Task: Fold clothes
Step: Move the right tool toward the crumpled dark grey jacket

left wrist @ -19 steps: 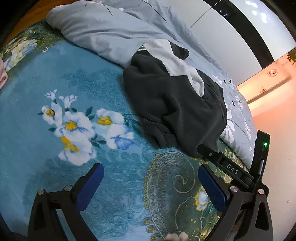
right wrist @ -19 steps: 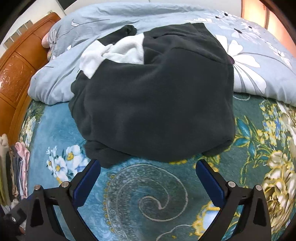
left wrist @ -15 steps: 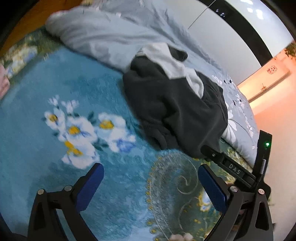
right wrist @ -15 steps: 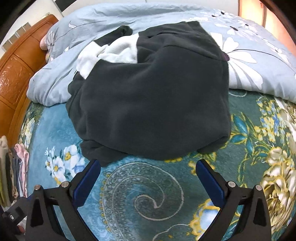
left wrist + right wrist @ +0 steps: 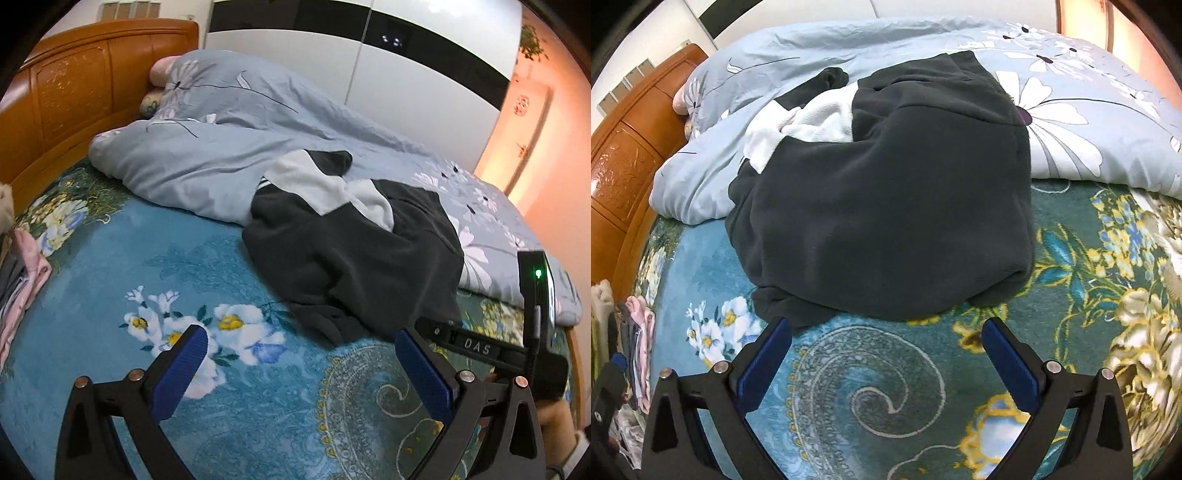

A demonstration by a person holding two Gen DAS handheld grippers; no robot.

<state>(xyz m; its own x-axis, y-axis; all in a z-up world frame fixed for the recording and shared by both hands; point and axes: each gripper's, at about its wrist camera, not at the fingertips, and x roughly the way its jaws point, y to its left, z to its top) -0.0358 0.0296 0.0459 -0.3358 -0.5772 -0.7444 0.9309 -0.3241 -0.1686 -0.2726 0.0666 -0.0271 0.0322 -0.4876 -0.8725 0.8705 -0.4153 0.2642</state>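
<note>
A crumpled black fleece garment [image 5: 886, 206] with white panels [image 5: 816, 122] lies on the teal floral blanket [image 5: 871, 391], its far part resting on the grey quilt. It also shows in the left wrist view [image 5: 354, 251]. My right gripper [image 5: 886, 332] is open and empty, its blue pads just short of the garment's near hem. My left gripper [image 5: 301, 343] is open and empty, above the blanket, to the left of the garment's near edge. The right gripper's body [image 5: 517, 354] shows at the left view's right edge.
A grey-blue floral quilt [image 5: 229, 155] is bunched along the far side of the bed. A wooden headboard [image 5: 74, 92] stands at the left. Pink and other clothes [image 5: 22, 273] are piled at the blanket's left edge, also in the right wrist view [image 5: 639, 339]. White wardrobe doors [image 5: 369, 74] stand behind.
The left gripper has tilted up and pulled back, so the headboard and wall now show. The right gripper has moved slightly closer to the garment's hem. Both stay open.
</note>
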